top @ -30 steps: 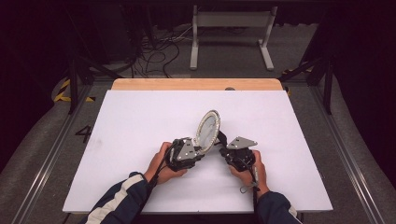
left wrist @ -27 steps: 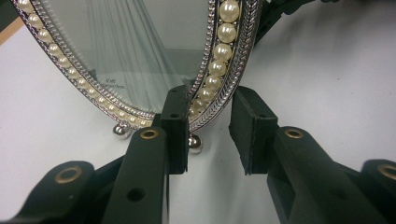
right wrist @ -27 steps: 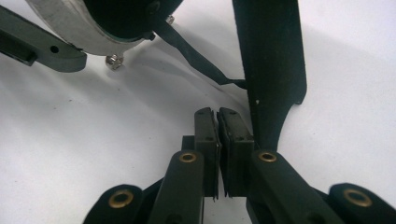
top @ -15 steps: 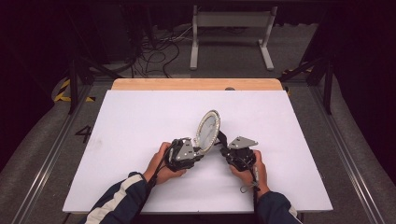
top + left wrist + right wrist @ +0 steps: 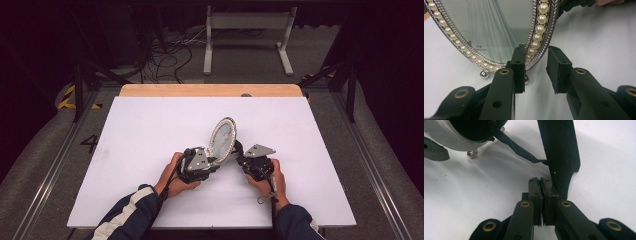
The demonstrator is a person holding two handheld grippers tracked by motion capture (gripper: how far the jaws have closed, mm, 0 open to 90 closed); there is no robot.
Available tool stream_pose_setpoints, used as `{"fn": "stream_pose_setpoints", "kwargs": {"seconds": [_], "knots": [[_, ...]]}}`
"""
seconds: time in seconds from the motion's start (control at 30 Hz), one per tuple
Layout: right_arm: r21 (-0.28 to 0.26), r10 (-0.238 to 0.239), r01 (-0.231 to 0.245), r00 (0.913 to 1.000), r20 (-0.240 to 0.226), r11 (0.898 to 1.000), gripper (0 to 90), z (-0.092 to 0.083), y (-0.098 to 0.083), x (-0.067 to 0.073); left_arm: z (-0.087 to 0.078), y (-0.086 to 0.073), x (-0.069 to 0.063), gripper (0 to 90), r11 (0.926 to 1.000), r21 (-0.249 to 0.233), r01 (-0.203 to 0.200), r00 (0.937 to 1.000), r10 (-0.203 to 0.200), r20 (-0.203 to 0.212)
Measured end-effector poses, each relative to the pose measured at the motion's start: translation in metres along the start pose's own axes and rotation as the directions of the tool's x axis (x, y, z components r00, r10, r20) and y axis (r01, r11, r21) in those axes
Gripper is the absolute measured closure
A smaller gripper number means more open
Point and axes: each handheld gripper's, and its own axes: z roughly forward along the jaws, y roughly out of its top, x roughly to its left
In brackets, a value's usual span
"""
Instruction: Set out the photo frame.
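Observation:
An oval picture frame (image 5: 222, 138) with a pearl and silver rim stands tilted on the white table (image 5: 150, 130). In the left gripper view its glass (image 5: 486, 30) faces me and a ball foot (image 5: 484, 74) rests on the table. My left gripper (image 5: 535, 71) is open just in front of its lower rim, with bare table showing between the pads. The right gripper view looks at the frame's dark back (image 5: 466, 135), its black prop leg (image 5: 560, 150) and a thin strap (image 5: 519, 148). My right gripper (image 5: 540, 182) is shut, pads together, right at the leg's lower end. Both grippers (image 5: 214, 162) (image 5: 240, 157) flank the frame.
A wooden strip (image 5: 210, 90) runs along the table's far edge. Beyond it, a grey metal stand (image 5: 247, 30) and loose cables (image 5: 170, 55) lie on the floor. Metal rails (image 5: 55, 165) run along the table's left and right sides.

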Motion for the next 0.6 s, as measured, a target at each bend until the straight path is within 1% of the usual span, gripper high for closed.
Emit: {"fn": "stream_pose_setpoints", "kwargs": {"seconds": [0.1, 0.17, 0.2, 0.27, 0.37, 0.43, 0.5, 0.53, 0.6], "knots": [[-0.001, 0.001, -0.001, 1.0000, -0.001, 1.000, 86.1, 0.000, 0.000, 0.000, -0.002, 0.001, 0.000, 67.7, 1.0000, 0.001, -0.009, 0.9999, 0.009, 0.007], [-0.003, 0.005, -0.005, 1.0000, -0.008, 1.000, 83.7, -0.001, 0.000, 0.002, -0.006, 0.001, 0.000, 64.7, 0.9999, 0.005, -0.012, 0.9999, 0.012, -0.005], [-0.011, 0.005, -0.005, 0.9999, -0.013, 1.000, 83.2, -0.002, 0.001, 0.003, -0.009, 0.001, 0.000, 62.8, 0.9999, 0.010, -0.004, 0.9999, 0.004, -0.013], [-0.028, -0.006, 0.005, 0.9996, -0.029, 1.000, 82.0, -0.006, 0.002, 0.006, -0.016, 0.000, 0.003, 60.0, 1.0000, 0.007, -0.005, 0.9994, 0.005, -0.034], [-0.056, -0.013, 0.011, 0.9987, -0.048, 0.998, 77.8, -0.011, 0.004, 0.012, -0.029, -0.006, 0.012, 54.0, 0.9993, -0.005, 0.038, 0.9972, -0.038, -0.064], [-0.078, -0.030, 0.025, 0.9974, -0.066, 0.997, 75.5, -0.014, 0.006, 0.017, -0.035, -0.009, 0.016, 48.8, 0.9989, 0.001, 0.048, 0.9962, -0.048, -0.072], [-0.085, -0.045, 0.038, 0.9953, -0.086, 0.996, 72.8, -0.016, 0.008, 0.023, -0.044, -0.015, 0.019, 44.6, 0.9976, 0.002, 0.070, 0.9930, -0.069, -0.096], [-0.091, -0.052, 0.044, 0.9946, -0.090, 0.995, 72.0, -0.016, 0.009, 0.026, -0.047, -0.017, 0.020, 39.8, 0.9972, 0.003, 0.074, 0.9922, -0.074, -0.101], [-0.107, -0.061, 0.049, 0.9920, -0.110, 0.993, 69.8, -0.019, 0.011, 0.030, -0.056, -0.021, 0.022, 36.1, 0.9964, 0.013, 0.084, 0.9907, -0.082, -0.109]]}}
